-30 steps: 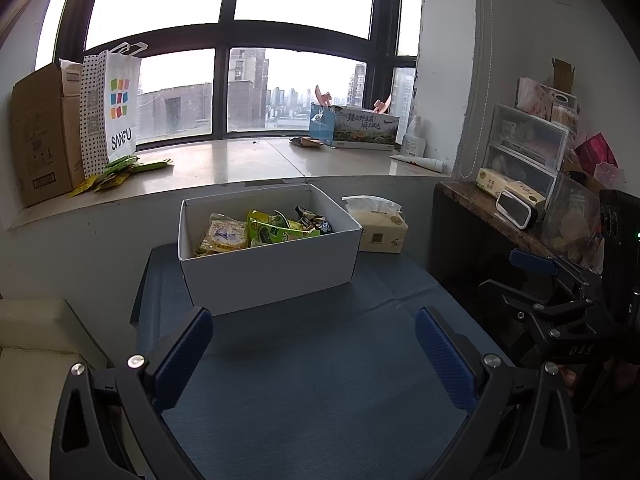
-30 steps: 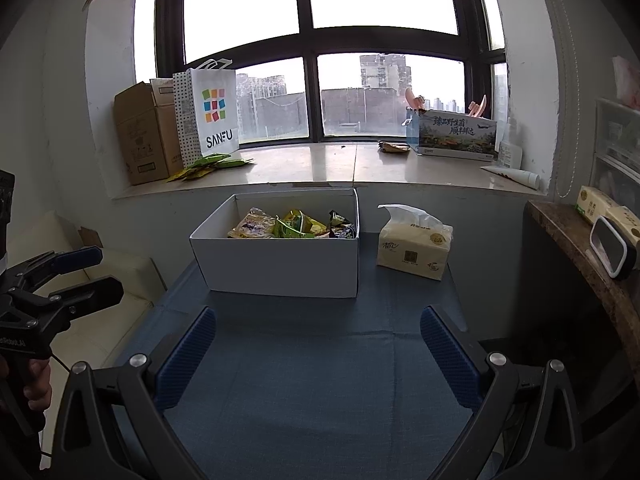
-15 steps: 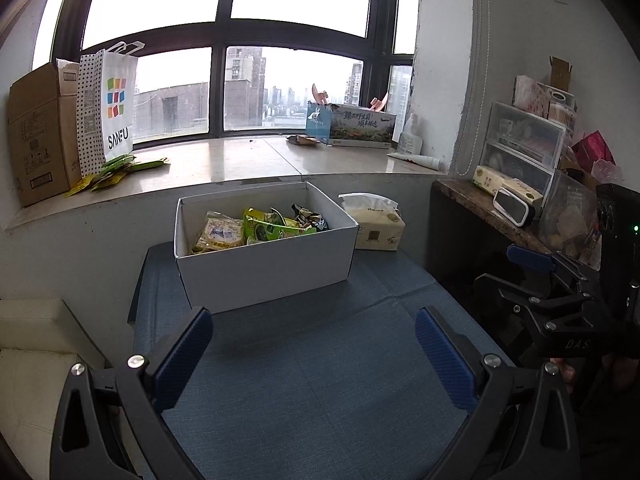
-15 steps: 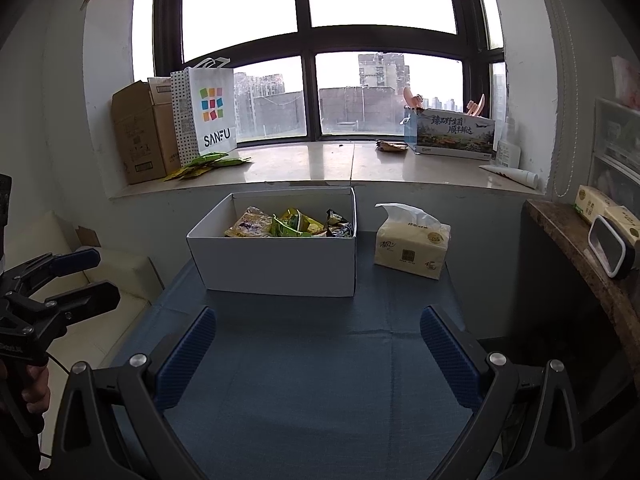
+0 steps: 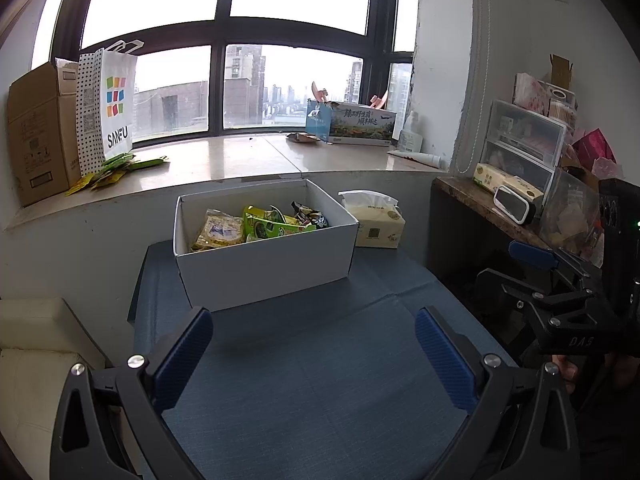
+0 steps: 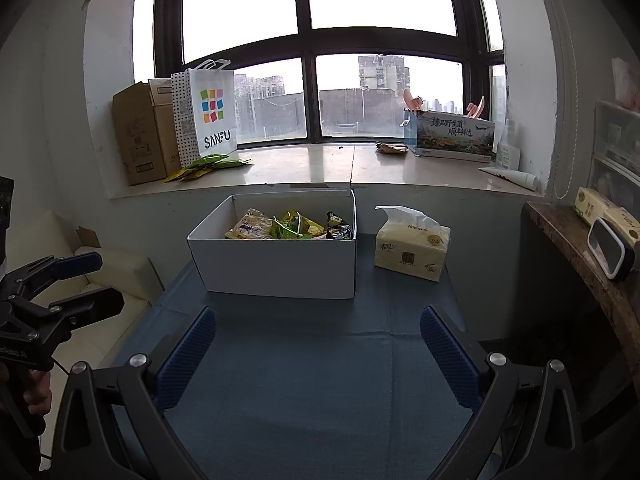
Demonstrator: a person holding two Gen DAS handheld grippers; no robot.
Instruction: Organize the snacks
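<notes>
A white open box (image 5: pixel 264 270) stands at the far end of the blue table (image 5: pixel 312 392); it also shows in the right wrist view (image 6: pixel 280 266). Inside lie several snack packets (image 5: pixel 260 228), yellow, green and dark, also seen in the right wrist view (image 6: pixel 292 226). My left gripper (image 5: pixel 314 338) is open and empty over the table, short of the box. My right gripper (image 6: pixel 318 334) is open and empty, also short of the box. Each gripper shows at the edge of the other's view, the right (image 5: pixel 532 256) and the left (image 6: pixel 76 268).
A tissue pack (image 6: pixel 412 250) lies right of the box. The windowsill holds a cardboard carton (image 6: pixel 140 136), a SANFU bag (image 6: pixel 210 114), green packets (image 6: pixel 208 166) and a printed box (image 6: pixel 454 136). A side shelf (image 5: pixel 500 216) with drawers stands right; a cream seat (image 5: pixel 36 344) left.
Both grippers have drawn slightly back and up from the box, which sits a little lower and smaller in both views. Both stay open and empty.
</notes>
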